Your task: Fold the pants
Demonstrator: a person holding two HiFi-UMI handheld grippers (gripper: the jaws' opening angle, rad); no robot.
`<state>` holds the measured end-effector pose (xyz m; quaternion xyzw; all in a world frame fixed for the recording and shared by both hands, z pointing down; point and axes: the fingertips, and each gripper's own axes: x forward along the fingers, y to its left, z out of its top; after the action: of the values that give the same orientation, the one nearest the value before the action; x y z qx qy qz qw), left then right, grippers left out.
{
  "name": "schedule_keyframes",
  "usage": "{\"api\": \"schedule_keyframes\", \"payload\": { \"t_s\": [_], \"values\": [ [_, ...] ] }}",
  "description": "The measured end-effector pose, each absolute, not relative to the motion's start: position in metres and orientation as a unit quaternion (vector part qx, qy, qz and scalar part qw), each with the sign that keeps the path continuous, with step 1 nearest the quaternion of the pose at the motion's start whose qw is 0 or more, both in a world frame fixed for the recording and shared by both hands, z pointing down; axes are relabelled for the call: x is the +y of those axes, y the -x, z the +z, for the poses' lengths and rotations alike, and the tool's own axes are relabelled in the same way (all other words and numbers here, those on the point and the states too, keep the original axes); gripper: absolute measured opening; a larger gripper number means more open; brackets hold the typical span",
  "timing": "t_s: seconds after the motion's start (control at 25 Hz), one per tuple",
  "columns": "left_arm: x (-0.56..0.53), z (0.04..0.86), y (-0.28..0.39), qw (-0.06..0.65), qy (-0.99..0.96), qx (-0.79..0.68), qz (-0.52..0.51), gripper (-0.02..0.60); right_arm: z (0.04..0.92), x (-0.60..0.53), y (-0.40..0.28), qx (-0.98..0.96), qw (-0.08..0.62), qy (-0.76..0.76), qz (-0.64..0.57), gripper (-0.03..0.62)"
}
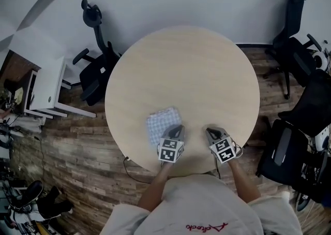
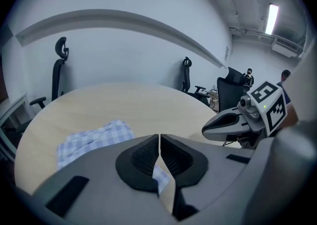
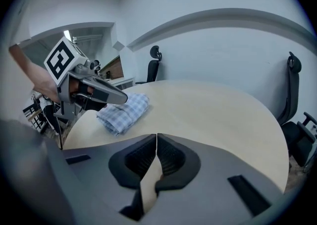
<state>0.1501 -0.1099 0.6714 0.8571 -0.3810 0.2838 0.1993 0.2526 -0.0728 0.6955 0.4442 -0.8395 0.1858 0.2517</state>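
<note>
The pants [image 1: 162,122] lie folded into a small blue-and-white checked bundle on the near left part of the round wooden table [image 1: 196,73]. My left gripper [image 1: 177,128] hovers at the bundle's right edge with its jaws shut; in the left gripper view [image 2: 159,137] the cloth [image 2: 94,140] shows beneath and beyond the jaws, with nothing pinched between the tips. My right gripper [image 1: 209,131] is a little to the right over bare wood, shut and empty [image 3: 156,137]. From the right gripper view, the left gripper [image 3: 124,98] rests over the pants [image 3: 124,115].
The table's near edge is just below both grippers. Black office chairs stand at the back left [image 1: 95,68] and on the right [image 1: 295,47]. A white cabinet [image 1: 49,86] sits on the wooden floor to the left.
</note>
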Motion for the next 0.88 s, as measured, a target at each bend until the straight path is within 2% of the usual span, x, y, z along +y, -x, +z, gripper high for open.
{"api": "schedule_keyframes", "payload": {
  "t_s": [0.4, 0.88],
  "values": [
    [-0.069, 0.664, -0.105, 0.210, -0.866, -0.383, 0.243, 0.032, 0.649, -0.055, -0.207, -0.852, 0.195, -0.453, 0.174, 0.029],
    [0.027, 0.644, -0.002, 0.217, -0.878, -0.387, 0.178, 0.032, 0.615, 0.037, -0.103, -0.852, 0.168, -0.469, 0.159, 0.028]
  ]
}}
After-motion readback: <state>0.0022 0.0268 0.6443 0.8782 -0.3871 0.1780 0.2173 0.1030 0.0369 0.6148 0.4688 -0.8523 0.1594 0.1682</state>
